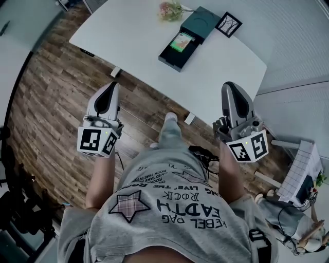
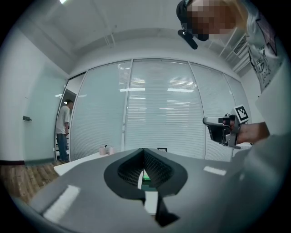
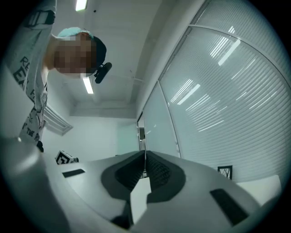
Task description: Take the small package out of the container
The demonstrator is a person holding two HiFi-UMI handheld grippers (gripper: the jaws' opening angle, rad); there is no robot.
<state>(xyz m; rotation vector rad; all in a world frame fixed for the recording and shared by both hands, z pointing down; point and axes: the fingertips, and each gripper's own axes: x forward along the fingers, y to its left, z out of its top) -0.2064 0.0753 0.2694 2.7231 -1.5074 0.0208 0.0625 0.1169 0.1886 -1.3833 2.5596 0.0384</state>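
Approach step: the left gripper [image 1: 109, 88] and right gripper [image 1: 231, 88] were closed tight and empty. The small green package [image 1: 181, 42] lay in the dark rectangular container [image 1: 167, 55] on the far white table [image 1: 128, 36]. Next, 1 claw likely had to reach in and open.

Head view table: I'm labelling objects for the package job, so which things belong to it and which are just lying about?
Belongs to the job: container; small green package inside it; left hand-held gripper and right hand-held gripper, both shut and empty.
Lying about: flowers; small framed picture, both on the table.
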